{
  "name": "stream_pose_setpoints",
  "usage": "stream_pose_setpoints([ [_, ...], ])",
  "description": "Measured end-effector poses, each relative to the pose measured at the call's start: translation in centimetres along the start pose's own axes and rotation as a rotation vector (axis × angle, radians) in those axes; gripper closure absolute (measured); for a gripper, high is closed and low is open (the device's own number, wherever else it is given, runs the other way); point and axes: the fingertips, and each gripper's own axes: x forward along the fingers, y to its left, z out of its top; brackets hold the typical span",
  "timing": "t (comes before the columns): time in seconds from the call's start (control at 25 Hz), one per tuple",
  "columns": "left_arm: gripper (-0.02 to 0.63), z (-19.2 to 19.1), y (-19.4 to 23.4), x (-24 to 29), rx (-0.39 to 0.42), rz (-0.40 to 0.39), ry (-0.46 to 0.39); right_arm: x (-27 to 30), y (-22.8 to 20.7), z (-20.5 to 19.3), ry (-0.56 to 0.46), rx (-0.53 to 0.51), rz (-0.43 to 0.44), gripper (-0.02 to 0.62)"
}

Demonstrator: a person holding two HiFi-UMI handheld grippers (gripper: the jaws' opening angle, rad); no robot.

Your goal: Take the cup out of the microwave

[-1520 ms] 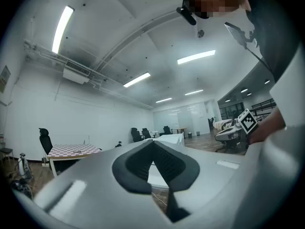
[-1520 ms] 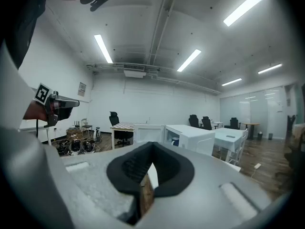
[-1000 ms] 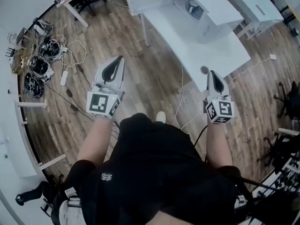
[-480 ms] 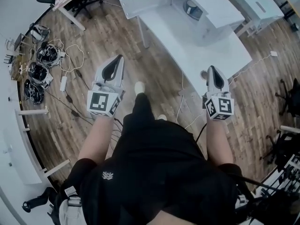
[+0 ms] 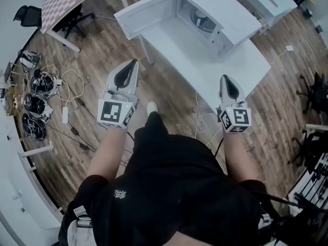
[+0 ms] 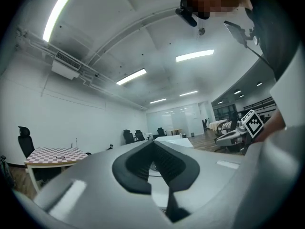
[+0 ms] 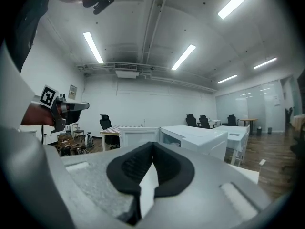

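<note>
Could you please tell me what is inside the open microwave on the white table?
The head view shows a cup standing inside the microwave, whose door is swung open. Its top covers the rest of the cavity, so anything else there cannot be seen.

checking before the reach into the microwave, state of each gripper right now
Left gripper: closed, holding nothing.
Right gripper: closed, holding nothing.

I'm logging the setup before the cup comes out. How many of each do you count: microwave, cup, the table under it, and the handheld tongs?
Microwave: 1
Cup, inside the microwave: 1
White table: 1
Tongs: 2 (left tongs, right tongs)
Total: 5
</note>
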Motion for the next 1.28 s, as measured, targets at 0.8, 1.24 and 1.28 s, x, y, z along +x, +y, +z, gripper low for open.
stream_pose_setpoints([
  [0.8,0.600,-1.4,14.4,13.1,-0.036,-0.234,-0.071,17.2,2.1,4.2,0.023,0.017,-0.285,0.595],
  [1.24,0.600,-2.0,14.0,20.8,-0.013,-0.317,-0.100,24.0,-0.4,3.9,-0.005,-0.005,-0.345,0.595],
  [1.28,0.600,-2.3,13.9,21.3,-0.011,-0.321,-0.098,24.7,-0.7,3.7,-0.004,-0.002,-0.349,0.595],
])
